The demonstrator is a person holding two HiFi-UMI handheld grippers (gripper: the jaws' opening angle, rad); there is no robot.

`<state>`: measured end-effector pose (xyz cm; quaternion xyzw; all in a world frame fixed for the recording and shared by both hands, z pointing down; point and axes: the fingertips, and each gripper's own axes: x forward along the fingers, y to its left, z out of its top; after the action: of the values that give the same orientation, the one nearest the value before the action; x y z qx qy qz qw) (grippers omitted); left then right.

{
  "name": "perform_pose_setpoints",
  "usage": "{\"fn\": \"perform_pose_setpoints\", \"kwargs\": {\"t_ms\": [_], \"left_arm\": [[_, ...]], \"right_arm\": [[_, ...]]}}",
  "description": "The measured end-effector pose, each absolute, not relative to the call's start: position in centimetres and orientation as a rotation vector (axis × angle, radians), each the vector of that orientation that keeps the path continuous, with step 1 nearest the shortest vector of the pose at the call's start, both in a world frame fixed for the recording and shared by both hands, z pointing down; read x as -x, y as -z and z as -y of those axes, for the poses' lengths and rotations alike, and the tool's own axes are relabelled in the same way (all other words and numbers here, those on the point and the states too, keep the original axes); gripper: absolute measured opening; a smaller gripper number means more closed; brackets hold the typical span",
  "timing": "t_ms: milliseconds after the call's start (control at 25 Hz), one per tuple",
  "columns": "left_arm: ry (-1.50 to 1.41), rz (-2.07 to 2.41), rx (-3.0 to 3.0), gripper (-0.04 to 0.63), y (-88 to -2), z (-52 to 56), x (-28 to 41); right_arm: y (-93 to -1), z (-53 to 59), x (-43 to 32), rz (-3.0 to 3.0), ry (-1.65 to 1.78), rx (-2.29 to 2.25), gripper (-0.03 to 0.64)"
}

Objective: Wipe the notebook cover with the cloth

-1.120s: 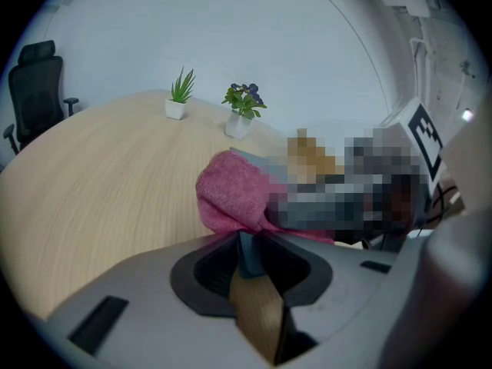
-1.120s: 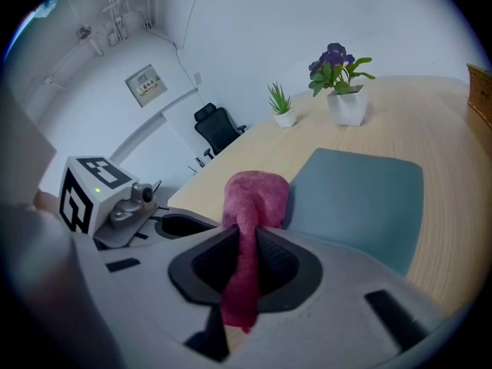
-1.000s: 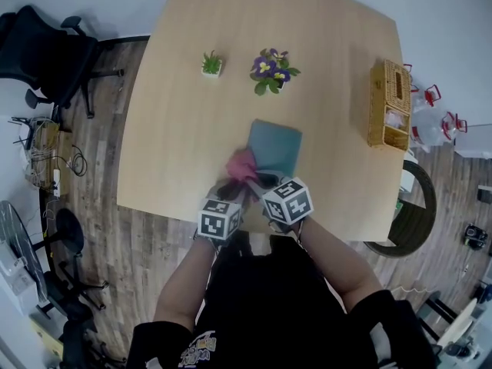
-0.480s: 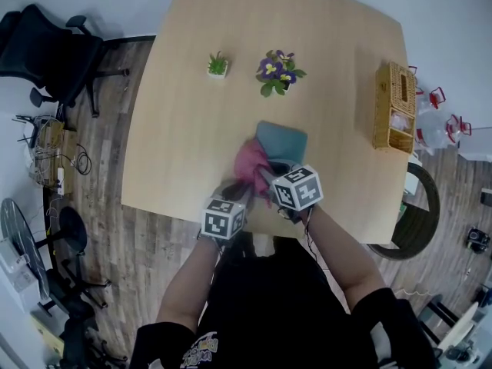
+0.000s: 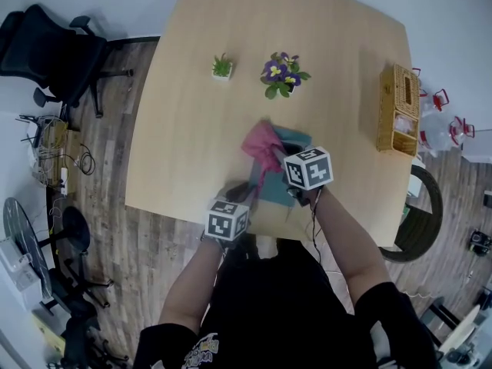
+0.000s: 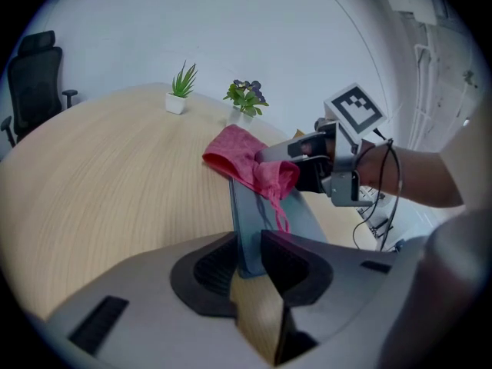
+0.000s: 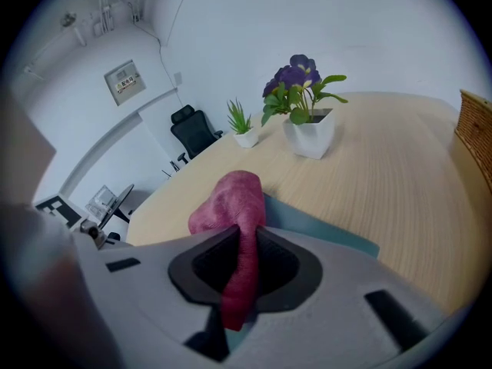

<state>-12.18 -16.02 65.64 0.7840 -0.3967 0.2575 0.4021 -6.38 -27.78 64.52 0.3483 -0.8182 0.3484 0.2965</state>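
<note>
Since a second ago the right gripper (image 7: 244,256) has carried the cloth (image 5: 263,141) away from us along the notebook (image 6: 247,214), from the near left part of its cover towards its far end, while the left gripper (image 6: 247,256) has kept its place.

Nearest us, our black-sleeved arms reach out over the near edge of the table (image 5: 192,129). The left gripper sits at that edge, its jaws clamped on the near end of the blue-grey notebook, which lies flat on the pale wood and runs away from us. The left gripper view shows the cover passing straight between the two dark pads, which press on it from either side.

Just beyond, and to our right of it, the right gripper is over the notebook with its jaws pinched on the pink cloth. A fold hangs down through the pads and the bunched rest bulges out ahead, resting on the cover near its far left side. A strip of the cover shows to the right of the cloth.

Farther on stand a small green plant (image 5: 222,68) and a purple-flowered plant (image 5: 283,73), both in white pots, well apart from the notebook. A wicker basket (image 5: 398,106) sits at the table's right edge. A black office chair (image 5: 46,48) stands on the floor off to the far left.
</note>
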Motion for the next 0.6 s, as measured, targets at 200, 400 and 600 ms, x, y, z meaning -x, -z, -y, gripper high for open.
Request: {"fn": "perform_pose_setpoints", "kwargs": {"t_ms": [200,400,600], "left_arm": [[-0.648,1.002,-1.982,0.092,-65.7,16.1,12.1],[-0.648,0.996,-1.977,0.091,-65.7,16.1,12.2],[-0.648,0.995,-1.976,0.092,-65.8,16.1,12.2]], "right_arm": [[-64.5,29.5,6.1,2.171,-0.914,-0.956,0.066],[-64.5,31.3,5.4,2.164,-0.910,-1.017,0.066],[-64.0,32.7,3.7,2.151,-0.906,-1.106,0.066]]}}
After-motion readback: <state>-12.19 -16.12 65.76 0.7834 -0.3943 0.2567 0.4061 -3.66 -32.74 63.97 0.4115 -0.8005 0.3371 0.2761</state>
